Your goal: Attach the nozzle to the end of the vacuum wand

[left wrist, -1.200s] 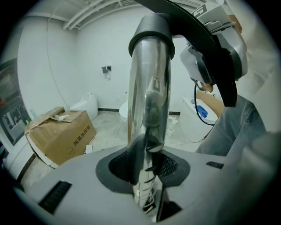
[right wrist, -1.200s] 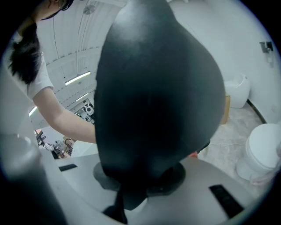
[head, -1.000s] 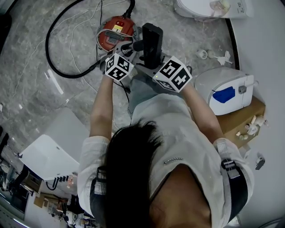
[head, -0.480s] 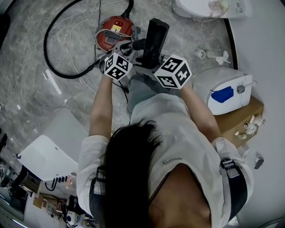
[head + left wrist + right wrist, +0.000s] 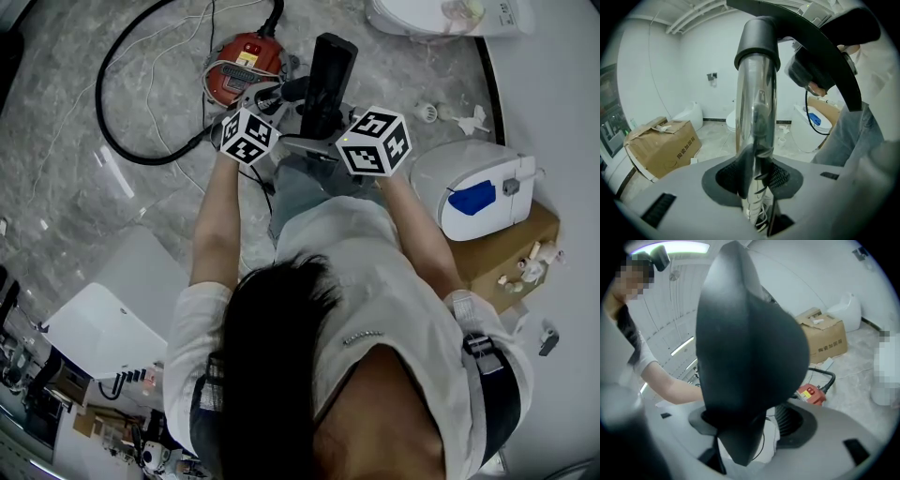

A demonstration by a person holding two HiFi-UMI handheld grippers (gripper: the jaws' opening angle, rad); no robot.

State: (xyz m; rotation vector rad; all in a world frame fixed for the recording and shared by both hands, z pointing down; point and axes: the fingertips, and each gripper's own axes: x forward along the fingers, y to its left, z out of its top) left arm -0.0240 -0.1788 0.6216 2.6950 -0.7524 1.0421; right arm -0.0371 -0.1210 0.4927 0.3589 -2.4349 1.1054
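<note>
While the left gripper [image 5: 755,177] pinches the chrome vacuum wand [image 5: 757,108] low on its shaft, both pads pressed to the tube, the wand stands steady w/ its dark end collar [image 5: 757,43] raised ahead of the jaws. This hold likely serves as the fixed side of the join, i.e. 1 gripper braces the tube so the other can work the fitting.

The black nozzle [image 5: 750,343] arcs across the top of the left gripper view, right at the collar. From the head view it stands upright between the 2 marker cubes [image 5: 248,136], just above both grippers and in front of the red vacuum canister [image 5: 244,67].

The right gripper [image 5: 749,423] has its jaws spread: they have just been opening. The nozzle's narrow lower part sits between them but clear of the ribbed right pad [image 5: 790,421], w/ pale cloth showing through the gap. The other pad is hidden behind the nozzle. Relative to this gripper, the nozzle fills the view, close in and rising from between the jaws.

Judgement: the nozzle appears seated on, or at least resting at, the wand end, since it stands w/o a pinch from the right. Whether the joint is fully home can't be told, as the seam itself isn't clearly shown.
</note>
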